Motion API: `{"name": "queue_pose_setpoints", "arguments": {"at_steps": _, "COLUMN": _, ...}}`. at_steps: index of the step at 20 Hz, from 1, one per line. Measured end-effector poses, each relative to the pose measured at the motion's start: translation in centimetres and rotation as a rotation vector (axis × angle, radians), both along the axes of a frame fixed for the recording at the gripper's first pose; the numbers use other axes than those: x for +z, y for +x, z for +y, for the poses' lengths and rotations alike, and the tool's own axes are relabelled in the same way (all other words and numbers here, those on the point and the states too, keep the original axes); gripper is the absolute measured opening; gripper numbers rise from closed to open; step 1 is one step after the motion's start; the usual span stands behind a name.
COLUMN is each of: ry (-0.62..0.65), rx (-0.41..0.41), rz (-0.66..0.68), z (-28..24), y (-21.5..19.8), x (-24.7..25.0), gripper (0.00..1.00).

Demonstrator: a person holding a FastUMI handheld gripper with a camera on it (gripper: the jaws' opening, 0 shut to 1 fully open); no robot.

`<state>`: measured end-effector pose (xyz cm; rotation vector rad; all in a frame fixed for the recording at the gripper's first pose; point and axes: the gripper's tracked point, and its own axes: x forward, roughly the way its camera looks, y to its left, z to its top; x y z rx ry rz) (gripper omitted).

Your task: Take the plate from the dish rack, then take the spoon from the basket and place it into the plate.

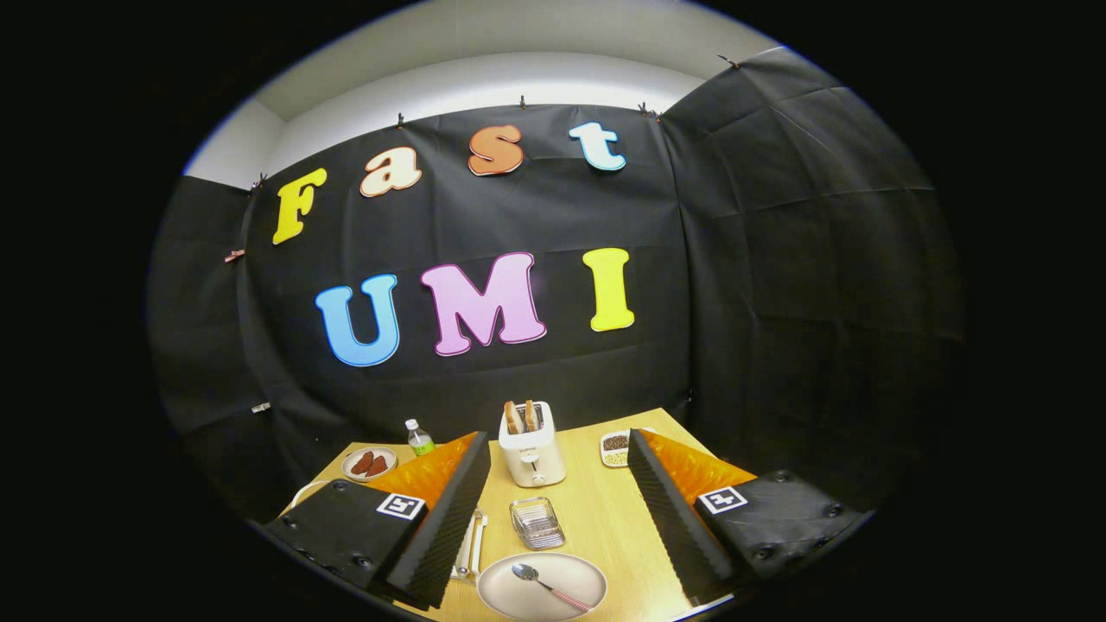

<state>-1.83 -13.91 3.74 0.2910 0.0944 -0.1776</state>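
The claw [553,553] hangs spread wide and empty above the bench [596,510]. The spoon [544,585] already lies in the plate [542,586], near, between the fingers. Dropping carelessly now could clip the plate's rim or knock the wire basket [537,522] just beyond.

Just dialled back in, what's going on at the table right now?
The hand-held gripper hangs above the wooden table with its fingers wide open, holding nothing. Between them lies the round pale plate with the pink-handled metal spoon already in it. Just beyond sits the small wire basket, then the white toaster with bread in its slots. The white dish rack stands beside the left finger. The placing looks done.
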Motion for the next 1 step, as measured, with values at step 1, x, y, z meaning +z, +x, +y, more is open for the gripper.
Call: {"name": "queue_pose_setpoints", "arguments": {"at_steps": 1, "ry": 0.003, "rx": 0.003, "rz": 0.003, "z": 0.24, "y": 0.04, "x": 0.03, "gripper": 0.98}}
